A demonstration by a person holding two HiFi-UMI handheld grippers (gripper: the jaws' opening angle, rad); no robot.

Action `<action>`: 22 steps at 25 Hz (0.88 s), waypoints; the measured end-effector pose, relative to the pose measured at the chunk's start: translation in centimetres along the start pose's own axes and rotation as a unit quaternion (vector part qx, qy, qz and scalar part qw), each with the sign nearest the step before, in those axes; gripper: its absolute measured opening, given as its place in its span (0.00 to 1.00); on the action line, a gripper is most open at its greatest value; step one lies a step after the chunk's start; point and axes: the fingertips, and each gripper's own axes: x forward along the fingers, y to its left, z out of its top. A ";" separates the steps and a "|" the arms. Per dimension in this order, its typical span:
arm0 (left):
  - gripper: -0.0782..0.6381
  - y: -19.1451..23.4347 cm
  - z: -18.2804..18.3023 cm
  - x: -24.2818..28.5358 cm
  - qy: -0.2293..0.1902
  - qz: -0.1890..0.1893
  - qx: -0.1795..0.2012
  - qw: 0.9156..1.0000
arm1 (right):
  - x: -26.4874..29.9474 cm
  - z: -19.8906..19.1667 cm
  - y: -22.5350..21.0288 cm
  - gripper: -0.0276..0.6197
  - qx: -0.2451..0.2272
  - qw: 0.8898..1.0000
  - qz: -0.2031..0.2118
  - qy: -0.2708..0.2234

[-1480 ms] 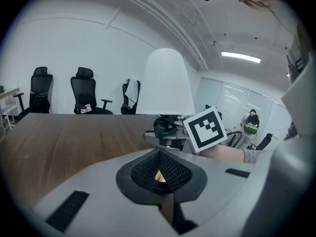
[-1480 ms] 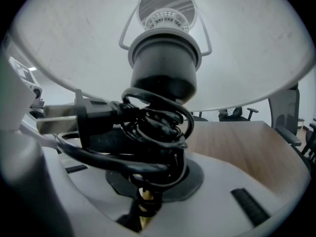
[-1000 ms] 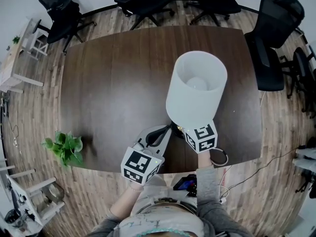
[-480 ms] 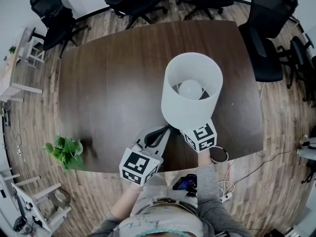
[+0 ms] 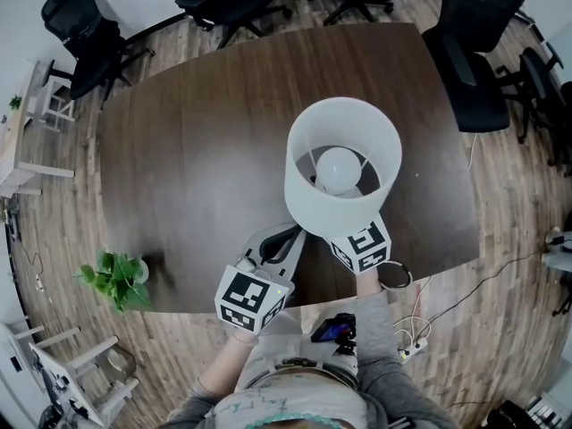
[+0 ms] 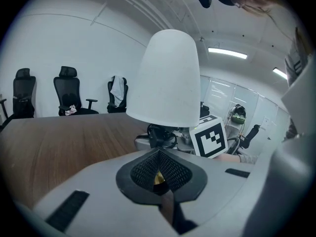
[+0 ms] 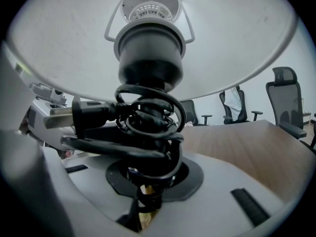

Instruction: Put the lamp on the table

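A lamp with a white drum shade [image 5: 308,195] and a round bulb [image 5: 340,170] hangs over the near right part of the dark wooden table [image 5: 197,150]. My right gripper [image 7: 145,201] is shut on the lamp's thin stem, just under the black socket [image 7: 148,48] and the coiled black cord [image 7: 148,120] with its plug [image 7: 81,113]. In the head view the shade hides those jaws; only the marker cube [image 5: 362,246] shows. My left gripper [image 5: 288,235] sits beside it at the table's near edge, jaws shut and empty [image 6: 158,174], pointing at the lamp shade [image 6: 168,80].
Black office chairs [image 5: 85,34] ring the far side and right end [image 5: 478,52] of the table. A potted plant [image 5: 114,278] stands on the floor at the left. Cables and a power strip [image 5: 413,347] lie on the floor at the near right.
The shade's opening has tipped more towards the head camera, so the bulb shows fully. Both grippers have stayed almost in place.
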 end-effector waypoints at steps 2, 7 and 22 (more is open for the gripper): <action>0.12 -0.3 -0.1 0.1 0.000 -0.003 0.002 1.000 | -0.1 -0.1 0.2 0.13 -0.002 1.000 0.000 -0.005; 0.12 -0.8 -0.3 0.0 0.001 -0.008 0.006 1.000 | -0.7 -0.1 0.3 0.13 -0.008 1.000 0.004 -0.021; 0.12 -1.8 -1.5 -0.1 0.024 -0.008 0.039 0.999 | -1.9 -0.1 1.1 0.14 -0.014 0.998 0.007 -0.068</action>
